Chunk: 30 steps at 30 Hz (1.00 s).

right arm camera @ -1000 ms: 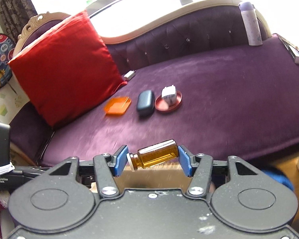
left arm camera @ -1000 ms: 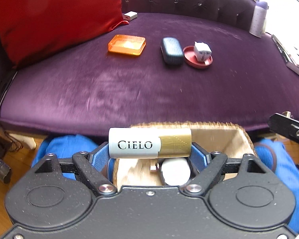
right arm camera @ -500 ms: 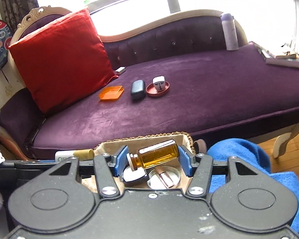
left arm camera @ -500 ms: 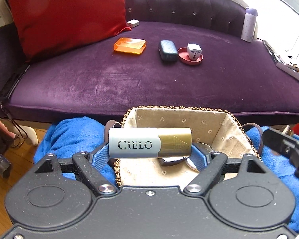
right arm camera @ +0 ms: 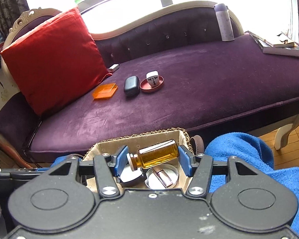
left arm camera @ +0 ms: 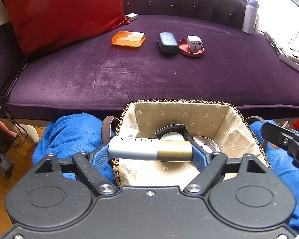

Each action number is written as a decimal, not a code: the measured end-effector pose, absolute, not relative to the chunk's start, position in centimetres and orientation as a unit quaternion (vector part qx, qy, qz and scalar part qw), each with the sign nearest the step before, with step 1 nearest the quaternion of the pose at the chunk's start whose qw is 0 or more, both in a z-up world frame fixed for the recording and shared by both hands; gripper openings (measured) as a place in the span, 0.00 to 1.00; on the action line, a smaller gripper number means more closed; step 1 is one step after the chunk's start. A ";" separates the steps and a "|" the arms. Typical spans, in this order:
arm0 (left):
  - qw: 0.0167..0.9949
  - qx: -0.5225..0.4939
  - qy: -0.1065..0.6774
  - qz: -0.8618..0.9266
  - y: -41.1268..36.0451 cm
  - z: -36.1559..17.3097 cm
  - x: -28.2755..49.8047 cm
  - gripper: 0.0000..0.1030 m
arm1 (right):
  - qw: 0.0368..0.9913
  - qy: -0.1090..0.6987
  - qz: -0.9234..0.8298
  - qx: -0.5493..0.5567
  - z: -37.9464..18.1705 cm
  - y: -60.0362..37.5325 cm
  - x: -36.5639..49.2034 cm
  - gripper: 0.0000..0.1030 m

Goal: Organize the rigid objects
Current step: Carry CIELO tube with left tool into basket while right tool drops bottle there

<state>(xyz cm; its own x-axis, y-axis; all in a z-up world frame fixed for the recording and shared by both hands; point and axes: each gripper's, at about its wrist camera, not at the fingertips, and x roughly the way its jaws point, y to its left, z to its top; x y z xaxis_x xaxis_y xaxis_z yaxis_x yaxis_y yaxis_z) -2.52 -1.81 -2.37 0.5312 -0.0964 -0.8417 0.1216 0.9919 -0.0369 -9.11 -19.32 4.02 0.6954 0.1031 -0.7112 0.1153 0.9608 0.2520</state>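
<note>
The left tongs (left arm camera: 150, 153) hold a grey-and-gold tube (left arm camera: 149, 150) crosswise, low in the frame's middle, with its grey end over the left rim of the lined basket (left arm camera: 181, 107) and its gold end over the inside. Let go here, the tube could catch that rim and roll onto the blue towel (left arm camera: 69, 137) rather than drop in. The right tongs (right arm camera: 153, 160) appear to grip an amber bottle (right arm camera: 157, 154) by its ends, tilted, cap end lower at the left; the pads sit on small end faces, so I judge a slip or a twist likely if the grip eases unevenly. Below it in the basket lie a round metal tin (right arm camera: 161, 176) and a dark case with a white face (right arm camera: 129, 176); a drop from this height may knock against them. Both tongs crowd the same basket, so a collision between them is a risk. Further items wait on the purple sofa (right arm camera: 209, 83) at mid-frame: an orange box (right arm camera: 105, 91), a dark case (right arm camera: 131, 85) and a white adapter (right arm camera: 153, 78) in a red dish (right arm camera: 151, 85).
</note>
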 end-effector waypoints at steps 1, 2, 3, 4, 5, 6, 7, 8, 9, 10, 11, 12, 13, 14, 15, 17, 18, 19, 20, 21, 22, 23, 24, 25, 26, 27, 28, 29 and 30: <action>0.875 0.015 0.480 -0.062 -1.8 -2.4 -2.5 0.77 | 0.911 0.390 -0.003 0.138 4.0 -19.2 -9.1 0.53; 0.875 0.015 0.480 -0.062 -1.8 -2.4 -2.5 0.77 | 0.911 0.389 -0.004 0.137 4.0 -19.2 -9.1 0.54; 0.874 0.016 0.481 -0.062 -1.8 -2.4 -2.5 0.77 | 0.911 0.389 -0.004 0.137 4.1 -19.3 -9.1 0.54; 0.874 0.015 0.482 -0.062 -1.8 -2.4 -2.4 0.77 | 0.911 0.389 -0.005 0.137 4.1 -19.3 -9.1 0.54; 0.873 0.015 0.483 -0.061 -1.8 -2.4 -2.4 0.77 | 0.911 0.389 -0.006 0.137 4.1 -19.2 -9.1 0.54; 0.873 0.014 0.484 -0.061 -1.8 -2.4 -2.4 0.77 | 0.911 0.389 -0.007 0.137 4.1 -19.2 -9.1 0.54; 0.873 0.013 0.483 -0.061 -1.8 -2.4 -2.3 0.78 | 0.911 0.389 -0.007 0.138 4.1 -19.3 -9.1 0.57; 0.874 0.013 0.482 -0.061 -1.8 -2.3 -2.4 0.78 | 0.911 0.389 -0.009 0.137 4.1 -19.2 -9.1 0.61; 0.875 0.014 0.480 -0.062 -1.9 -2.3 -2.4 0.80 | 0.911 0.389 -0.010 0.136 4.1 -19.2 -9.1 0.62; 0.876 0.015 0.479 -0.062 -1.9 -2.2 -2.5 0.81 | 0.911 0.389 -0.010 0.136 4.1 -19.2 -9.1 0.63; 0.876 0.016 0.478 -0.062 -2.0 -2.2 -2.5 0.81 | 0.911 0.389 -0.010 0.135 4.1 -19.2 -9.0 0.65; 0.876 0.018 0.478 -0.063 -2.0 -2.2 -2.5 0.81 | 0.911 0.390 -0.011 0.135 4.1 -19.1 -9.1 0.66; 0.875 0.019 0.479 -0.063 -2.0 -2.2 -2.5 0.81 | 0.911 0.390 -0.011 0.135 4.1 -19.1 -9.1 0.67; 0.875 0.019 0.479 -0.063 -2.1 -2.3 -2.5 0.81 | 0.911 0.390 -0.011 0.135 4.1 -19.1 -9.0 0.68; 0.875 0.019 0.480 -0.063 -2.1 -2.3 -2.5 0.81 | 0.911 0.390 -0.012 0.135 4.1 -19.2 -9.0 0.68; 0.875 0.018 0.480 -0.063 -2.0 -2.3 -2.5 0.81 | 0.910 0.390 -0.012 0.136 4.1 -19.2 -9.0 0.69; 0.875 0.017 0.480 -0.062 -2.0 -2.3 -2.4 0.81 | 0.910 0.391 -0.013 0.137 4.1 -19.2 -9.0 0.70; 0.874 0.017 0.481 -0.062 -2.0 -2.3 -2.4 0.81 | 0.910 0.391 -0.013 0.137 4.1 -19.1 -9.0 0.70; 0.874 0.017 0.481 -0.062 -2.0 -2.3 -2.4 0.81 | 0.910 0.391 -0.013 0.137 4.1 -19.1 -9.0 0.71; 0.874 0.017 0.482 -0.062 -2.0 -2.3 -2.4 0.81 | 0.910 0.391 -0.014 0.137 4.1 -19.1 -9.0 0.71; 0.874 0.017 0.482 -0.062 -2.0 -2.3 -2.3 0.81 | 0.910 0.391 -0.014 0.137 4.1 -19.2 -9.0 0.72; 0.873 0.017 0.483 -0.062 -2.0 -2.4 -2.3 0.81 | 0.910 0.391 -0.014 0.138 4.1 -19.2 -9.0 0.73; 0.873 0.017 0.484 -0.061 -2.0 -2.4 -2.3 0.82 | 0.910 0.391 -0.014 0.138 4.0 -19.2 -9.0 0.73; 0.873 0.016 0.484 -0.061 -2.0 -2.4 -2.3 0.82 | 0.910 0.391 -0.015 0.138 4.0 -19.2 -9.0 0.73; 0.872 0.015 0.485 -0.061 -1.9 -2.4 -2.2 0.82 | 0.909 0.392 -0.016 0.139 4.0 -19.2 -9.0 0.74; 0.872 0.014 0.486 -0.061 -1.9 -2.4 -2.2 0.82 | 0.909 0.392 -0.016 0.139 4.0 -19.2 -8.9 0.74; 0.871 0.013 0.487 -0.060 -1.9 -2.5 -2.1 0.82 | 0.909 0.392 -0.017 0.140 4.0 -19.2 -8.9 0.75; 0.871 0.012 0.488 -0.059 -1.8 -2.5 -2.1 0.82 | 0.909 0.392 -0.018 0.140 3.9 -19.2 -8.9 0.76; 0.871 0.011 0.488 -0.059 -1.8 -2.5 -2.1 0.82 | 0.909 0.392 -0.018 0.140 3.9 -19.2 -8.9 0.76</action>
<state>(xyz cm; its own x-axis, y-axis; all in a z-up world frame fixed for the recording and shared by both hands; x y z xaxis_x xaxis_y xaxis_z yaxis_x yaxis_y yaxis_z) -2.08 -1.79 -2.52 0.5166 -0.0914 -0.8514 0.1136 0.9928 -0.0376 -8.90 -19.16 3.92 0.6915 0.0767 -0.7183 0.1436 0.9599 0.2407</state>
